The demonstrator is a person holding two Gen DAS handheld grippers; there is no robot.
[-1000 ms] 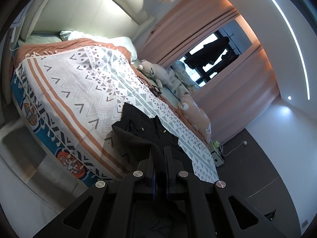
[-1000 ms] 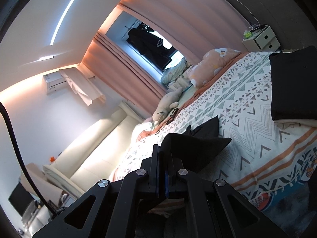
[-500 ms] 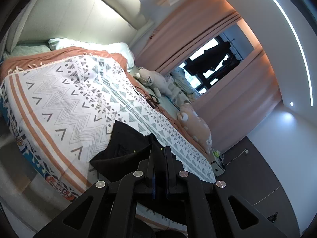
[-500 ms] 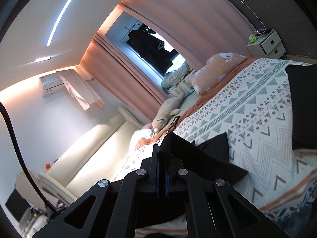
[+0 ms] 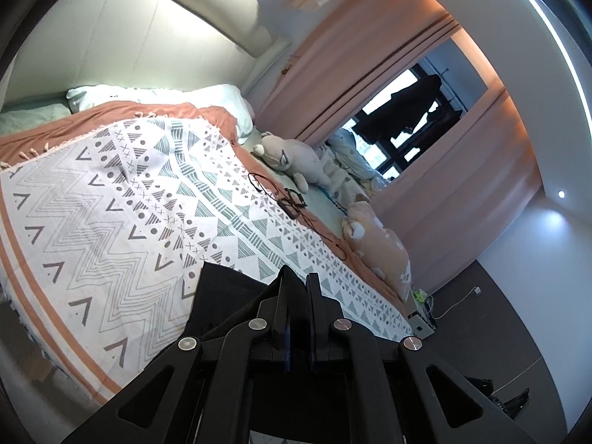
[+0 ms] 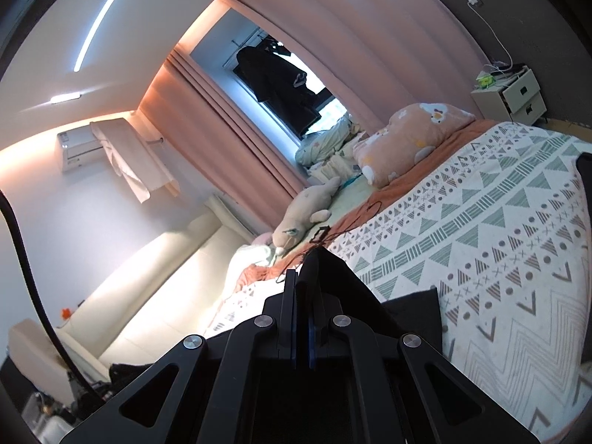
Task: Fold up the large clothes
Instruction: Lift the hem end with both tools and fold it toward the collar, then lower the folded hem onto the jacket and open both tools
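The bed (image 5: pixel 111 199) now fills more of both views than it did a second ago: in the left wrist view its near edge has slid down and left, so the patterned blanket (image 5: pixel 155 192) reaches almost to the frame edge, and the floor beside it, plain before, is nearly out of sight. In the right wrist view the blanket (image 6: pixel 492 244) spreads across the whole right side, and the folded dark pile that lay at the right a second ago shows only as a sliver at the frame edge (image 6: pixel 586 170). The black garment (image 5: pixel 225 296), which earlier lay bunched on the blanket ahead of the left tongs, now hangs close under them as one flat panel above the blanket near the bed's near edge. In the right view the same garment (image 6: pixel 344 288) rises to a peak at the fingertips, with a lower flap (image 6: pixel 414 303) lying on the blanket.

The left gripper (image 5: pixel 298 285) is closed almost fully, its fingers pinching an edge of the black garment. The right gripper (image 6: pixel 304 281) is closed tight on another edge of it, the cloth standing up between the fingers.

Two stuffed toys (image 5: pixel 296 159) lie along the far side by the curtain (image 5: pixel 355 66), as before.
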